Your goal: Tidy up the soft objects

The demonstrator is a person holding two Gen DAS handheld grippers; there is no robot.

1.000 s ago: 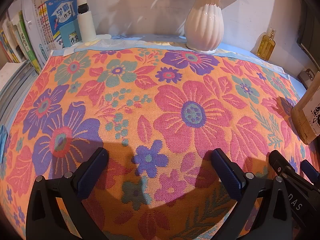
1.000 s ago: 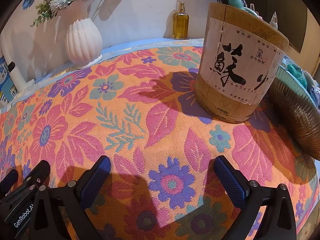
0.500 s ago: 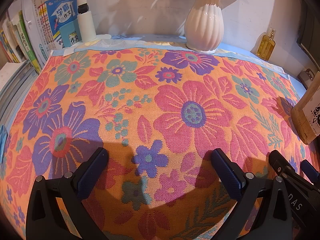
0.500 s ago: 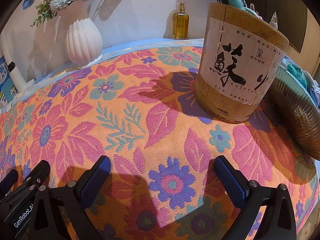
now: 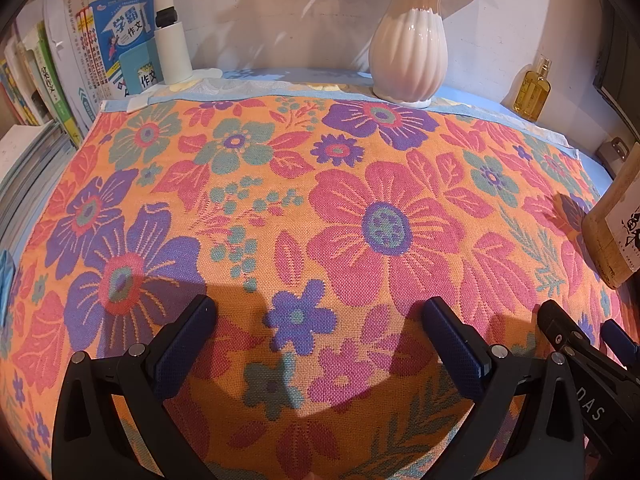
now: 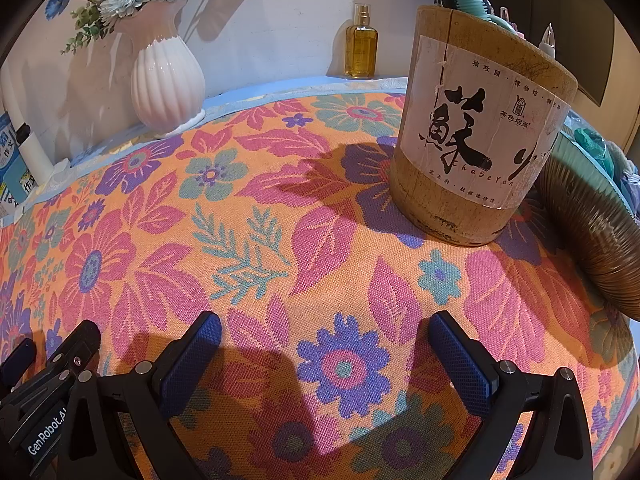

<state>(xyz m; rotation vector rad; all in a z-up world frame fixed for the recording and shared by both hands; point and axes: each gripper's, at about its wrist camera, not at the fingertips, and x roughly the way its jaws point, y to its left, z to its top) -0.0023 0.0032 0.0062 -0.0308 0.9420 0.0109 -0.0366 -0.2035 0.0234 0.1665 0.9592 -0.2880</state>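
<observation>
An orange cloth with pink, purple and teal flowers (image 5: 320, 208) lies spread flat over the table and fills both views (image 6: 248, 240). My left gripper (image 5: 320, 320) is open and empty, its blue-padded fingers just above the cloth near its front edge. My right gripper (image 6: 325, 334) is open and empty too, low over the cloth's right part. The right gripper's body shows at the lower right of the left wrist view (image 5: 580, 360). The left gripper's body shows at the lower left of the right wrist view (image 6: 48, 384).
A white ribbed vase with flowers (image 5: 408, 56) stands at the back by the wall. A wooden cylinder holder with a paper label (image 6: 476, 132) stands on the cloth's right side, a brown ribbed object (image 6: 592, 232) beside it. An amber bottle (image 6: 361, 46) and books (image 5: 80, 64) line the back.
</observation>
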